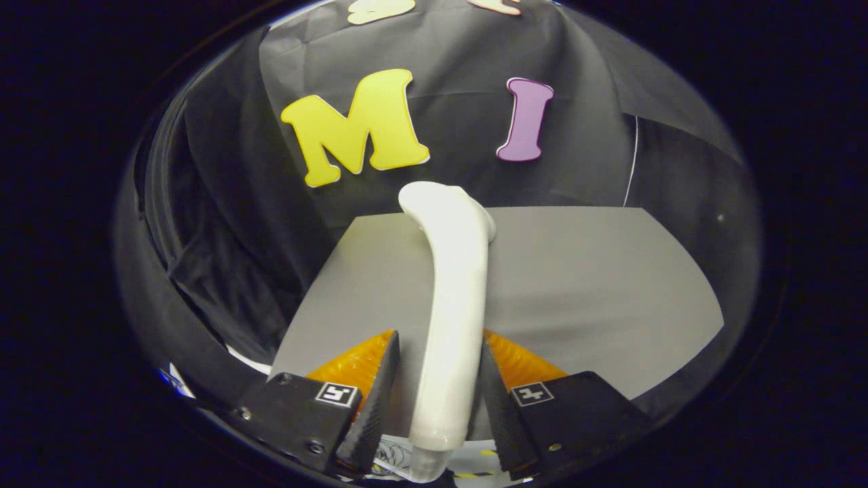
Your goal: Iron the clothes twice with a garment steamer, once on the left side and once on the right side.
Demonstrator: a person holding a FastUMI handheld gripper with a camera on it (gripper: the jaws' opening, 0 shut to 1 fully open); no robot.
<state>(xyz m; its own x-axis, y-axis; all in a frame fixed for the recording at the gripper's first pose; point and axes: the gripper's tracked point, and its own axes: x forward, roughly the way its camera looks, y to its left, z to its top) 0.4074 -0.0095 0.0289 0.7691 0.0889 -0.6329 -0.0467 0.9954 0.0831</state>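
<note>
A white garment steamer [453, 285] runs lengthwise between my fingers, its curved head [441, 203] pointing away over the far edge of a grey table [597, 285]. My gripper [439, 337] is shut on the steamer's handle. The right finger [494, 393] lies against the handle and the left finger [380, 393] sits close on its other side. The handle's lower end reaches back past the fingers. Under the handle's lower end lies a strip of white cloth with a printed pattern [393, 453], most of it hidden by the fingers.
Black cloth [224, 224] hangs as the booth wall behind and to the left of the table, falling in folds past the table's left edge. A thin white cord [632, 159] runs down the wall beyond the table's far right corner.
</note>
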